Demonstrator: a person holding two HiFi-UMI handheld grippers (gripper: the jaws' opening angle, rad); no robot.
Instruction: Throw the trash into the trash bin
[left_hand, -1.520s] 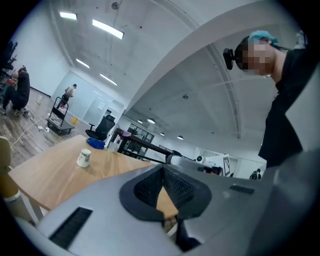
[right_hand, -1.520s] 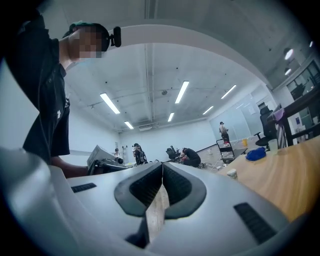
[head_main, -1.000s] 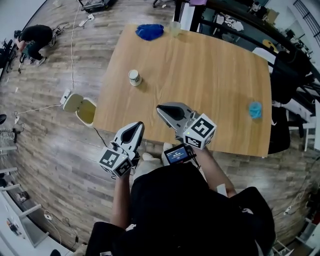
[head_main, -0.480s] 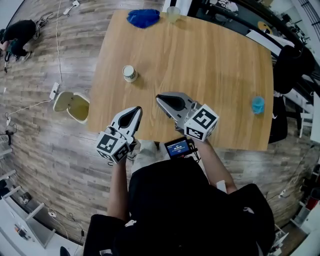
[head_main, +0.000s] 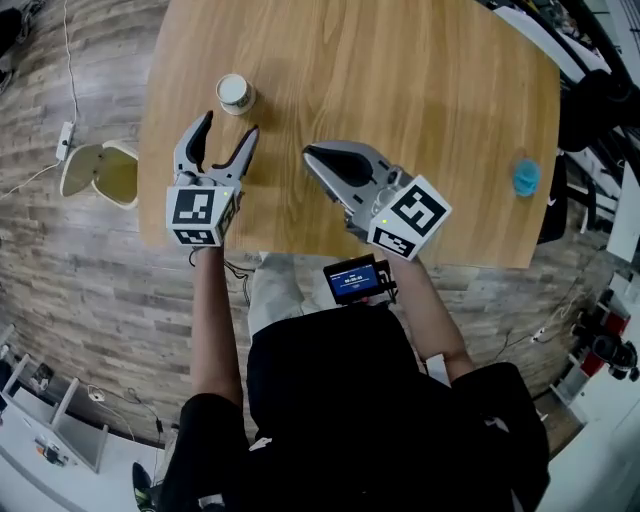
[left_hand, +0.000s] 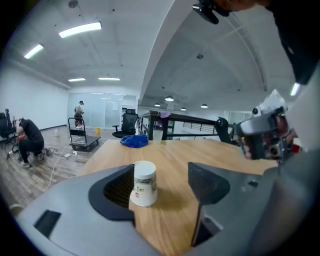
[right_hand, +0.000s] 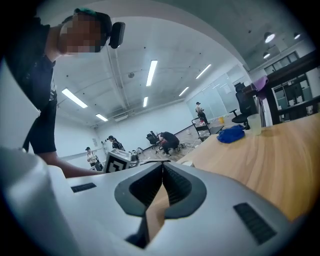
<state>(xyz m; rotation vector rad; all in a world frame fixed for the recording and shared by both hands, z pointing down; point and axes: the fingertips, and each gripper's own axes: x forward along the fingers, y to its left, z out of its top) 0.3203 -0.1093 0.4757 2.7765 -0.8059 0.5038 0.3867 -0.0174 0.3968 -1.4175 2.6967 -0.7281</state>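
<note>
A white paper cup (head_main: 236, 92) (left_hand: 144, 183) stands upright near the left edge of the wooden table (head_main: 400, 90). My left gripper (head_main: 228, 128) (left_hand: 161, 172) is just short of it, jaws opening wide. In the left gripper view the cup stands at the tip of the left finger (left_hand: 117, 192), and neither pad presses on it. My right gripper (head_main: 318, 155) (right_hand: 162, 167) hovers over the table's near middle, shut and empty. The open trash bin (head_main: 100, 172) stands on the floor left of the table.
A crumpled blue piece (head_main: 524, 177) lies at the table's right edge. At the far end lie a blue cloth (left_hand: 134, 141) (right_hand: 231, 134) and a clear cup (left_hand: 158, 134). People, chairs and a cart (left_hand: 82, 137) are in the room beyond.
My left gripper has moved from the table's near edge forward and down to the paper cup, and its jaws have gone from shut to wide open. The right gripper moved forward a little, still shut.
</note>
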